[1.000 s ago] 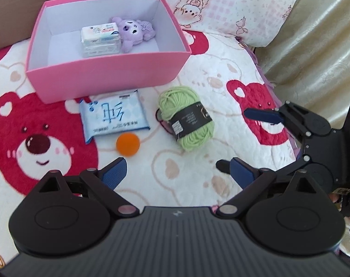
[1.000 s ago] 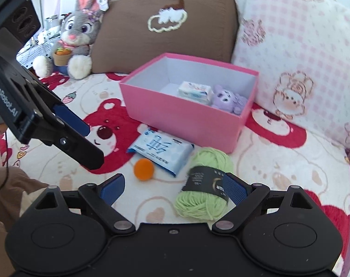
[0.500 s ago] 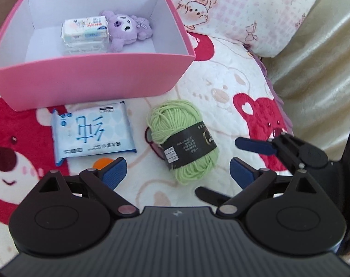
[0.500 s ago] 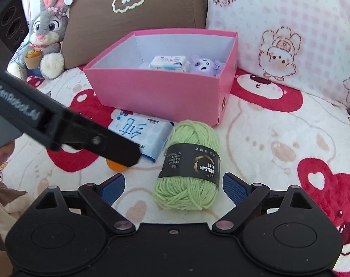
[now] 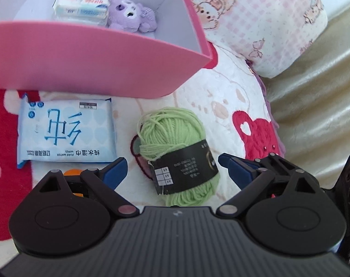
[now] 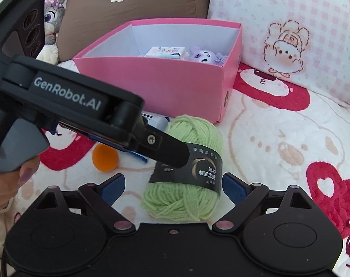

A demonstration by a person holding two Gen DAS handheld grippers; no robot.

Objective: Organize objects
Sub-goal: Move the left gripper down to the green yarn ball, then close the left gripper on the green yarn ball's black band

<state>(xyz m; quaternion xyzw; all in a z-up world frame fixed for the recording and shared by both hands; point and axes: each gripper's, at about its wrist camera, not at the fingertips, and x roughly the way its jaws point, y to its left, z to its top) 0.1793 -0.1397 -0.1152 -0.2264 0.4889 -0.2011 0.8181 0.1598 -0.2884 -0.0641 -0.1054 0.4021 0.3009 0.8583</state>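
Left wrist view: left gripper (image 5: 173, 174), jaws spread wide, nothing pinched. Green yarn ball (image 5: 177, 152), black paper band with small print too blurred to read, lies on the bear-print blanket (image 5: 223, 97) between and just ahead of the jaws. Wet wipes pack (image 5: 65, 131), blue, printed "PURE WATER WIPES" under large characters, ahead of the left jaw. Orange ball (image 5: 72, 173) partly hidden behind that jaw. Pink box (image 5: 87, 64) farther ahead, holding a tissue pack (image 5: 81, 5) and purple plush toy (image 5: 131, 15)

Right wrist view: right gripper (image 6: 173, 184), jaws spread, yarn ball between them, pads not touching it. Left gripper body marked "GenRobot.AI" crosses from the left, one finger (image 6: 168, 149) over the yarn band
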